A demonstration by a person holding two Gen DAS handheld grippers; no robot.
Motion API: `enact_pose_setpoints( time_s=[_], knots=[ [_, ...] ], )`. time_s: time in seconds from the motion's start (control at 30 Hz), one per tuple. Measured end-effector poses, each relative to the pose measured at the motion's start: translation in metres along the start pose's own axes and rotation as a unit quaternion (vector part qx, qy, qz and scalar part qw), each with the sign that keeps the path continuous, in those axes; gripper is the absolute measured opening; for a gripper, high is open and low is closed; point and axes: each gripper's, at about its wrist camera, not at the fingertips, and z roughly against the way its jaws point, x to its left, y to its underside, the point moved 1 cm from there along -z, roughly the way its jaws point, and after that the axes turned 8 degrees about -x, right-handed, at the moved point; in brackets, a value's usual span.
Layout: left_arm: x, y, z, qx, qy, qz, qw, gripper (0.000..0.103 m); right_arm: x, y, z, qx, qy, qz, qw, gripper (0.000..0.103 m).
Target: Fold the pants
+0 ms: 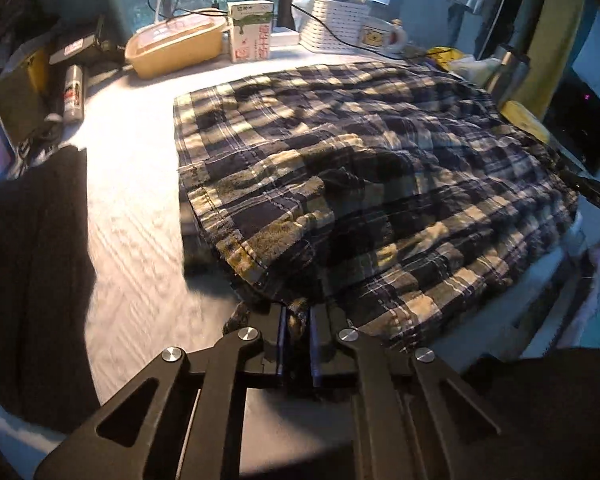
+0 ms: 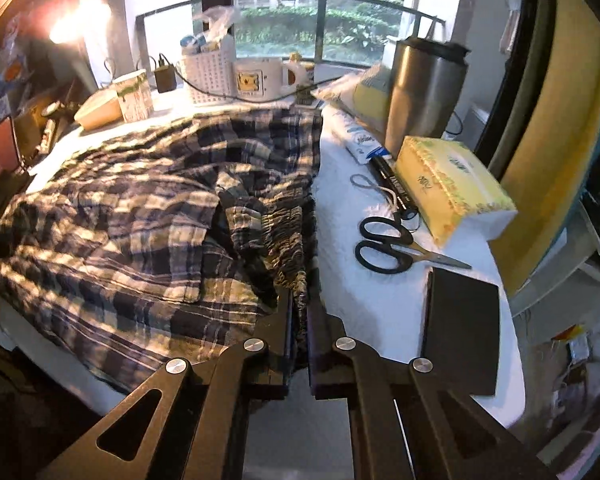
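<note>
The plaid pants (image 1: 360,168) lie spread on the white table (image 1: 132,200), dark blue and cream checks, with a leg hem folded over at the left. My left gripper (image 1: 298,320) is shut on the near edge of the fabric. In the right wrist view the pants (image 2: 140,216) lie rumpled, the gathered waistband running toward me. My right gripper (image 2: 299,304) is shut on the waistband's near end. The tip of the right gripper shows at the far right of the left wrist view (image 1: 592,190).
At the back stand a tan box (image 1: 172,44), a carton (image 1: 250,30), a white basket (image 1: 334,20) and a mug (image 1: 382,34). Right of the pants lie scissors (image 2: 392,250), a tissue box (image 2: 448,188), a steel tumbler (image 2: 424,92) and a black case (image 2: 460,320).
</note>
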Motion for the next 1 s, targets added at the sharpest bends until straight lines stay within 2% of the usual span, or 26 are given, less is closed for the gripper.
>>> enact_pose_setpoints(
  time_s=[0.17, 0.3, 0.4, 0.5, 0.57, 0.6, 0.63, 0.7, 0.77, 0.8, 0.87, 1.0],
  knots=[
    [-0.005, 0.015, 0.014, 0.018, 0.026, -0.002, 0.9995, 0.007, 0.0, 0.012, 0.023, -0.014, 0.011, -0.014, 1.0, 0.005],
    [-0.009, 0.04, 0.019, 0.047, 0.036, -0.005, 0.9982, 0.011, 0.001, 0.036, 0.021, 0.003, 0.018, -0.024, 1.0, 0.005],
    [-0.009, 0.05, 0.026, 0.053, 0.047, -0.002, 0.9975, 0.011, -0.001, 0.056, 0.015, 0.019, 0.021, -0.039, 0.999, 0.005],
    [0.001, 0.047, 0.039, 0.038, 0.037, -0.01, 0.9985, 0.023, -0.005, 0.056, 0.023, 0.012, 0.01, -0.056, 0.998, 0.006],
    [0.018, 0.039, 0.05, 0.015, 0.023, -0.002, 0.9996, 0.042, -0.006, 0.049, 0.029, 0.001, 0.0, -0.056, 0.998, 0.009],
    [0.029, 0.034, 0.056, -0.001, 0.006, 0.002, 1.0, 0.044, -0.006, 0.045, 0.033, -0.004, -0.001, -0.054, 0.999, 0.01],
    [0.035, 0.031, 0.058, -0.011, -0.003, 0.005, 0.9999, 0.045, -0.007, 0.039, 0.036, -0.011, -0.002, -0.051, 0.999, 0.015],
    [0.058, 0.021, 0.065, -0.041, -0.021, 0.021, 0.9987, 0.045, -0.012, 0.025, 0.041, -0.03, 0.0, -0.048, 0.998, 0.032],
    [0.073, 0.013, 0.063, -0.054, -0.05, 0.036, 0.9966, 0.047, -0.02, 0.01, 0.042, -0.046, 0.0, -0.051, 0.998, 0.081],
    [0.078, 0.008, 0.059, -0.059, -0.06, 0.041, 0.9956, 0.047, -0.023, 0.004, 0.043, -0.054, 0.003, -0.051, 0.997, 0.086],
    [0.085, -0.011, 0.044, -0.069, -0.079, 0.037, 0.9938, 0.047, -0.028, -0.013, 0.04, -0.067, 0.004, -0.047, 0.997, 0.086],
    [0.078, -0.056, 0.006, -0.094, -0.069, 0.009, 0.9932, 0.047, -0.032, -0.058, 0.01, -0.078, -0.015, -0.025, 0.997, 0.086]
  ],
)
